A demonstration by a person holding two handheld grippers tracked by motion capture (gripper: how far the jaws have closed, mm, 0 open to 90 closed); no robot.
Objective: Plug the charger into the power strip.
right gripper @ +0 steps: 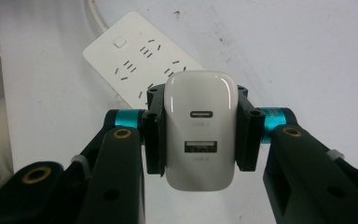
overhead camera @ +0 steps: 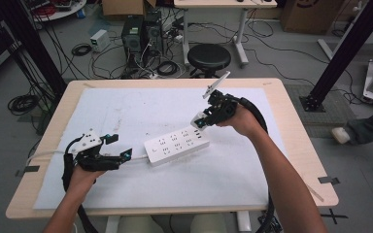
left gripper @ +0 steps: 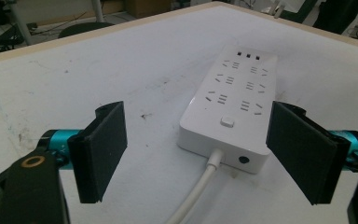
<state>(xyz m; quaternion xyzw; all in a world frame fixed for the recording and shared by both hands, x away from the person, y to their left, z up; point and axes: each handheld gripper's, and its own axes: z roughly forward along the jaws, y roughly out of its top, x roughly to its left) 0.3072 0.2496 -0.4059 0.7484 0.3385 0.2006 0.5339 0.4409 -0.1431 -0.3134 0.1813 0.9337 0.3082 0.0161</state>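
Right gripper [right gripper: 199, 135] has its jaws clamped on a white USB charger [right gripper: 200, 130], held over the far end of the white power strip [overhead camera: 177, 145] lying mid-desk [overhead camera: 291, 145]; looks just clear of it, hard to say. Left gripper [left gripper: 196, 154] sits with jaws apart at the strip's cord end, not touching it.

My right gripper [right gripper: 200, 135] has black jaws with turquoise rings, and between them is a white charger [right gripper: 200, 130] with two dark ports and grey letters. My left gripper [left gripper: 200, 149] has the same black pads and turquoise parts. The power strip [overhead camera: 177, 144] is white, with dark socket slots in rows, and its cable [left gripper: 196, 193] is white too. The table sheet [overhead camera: 126, 111] is white with grey marks.
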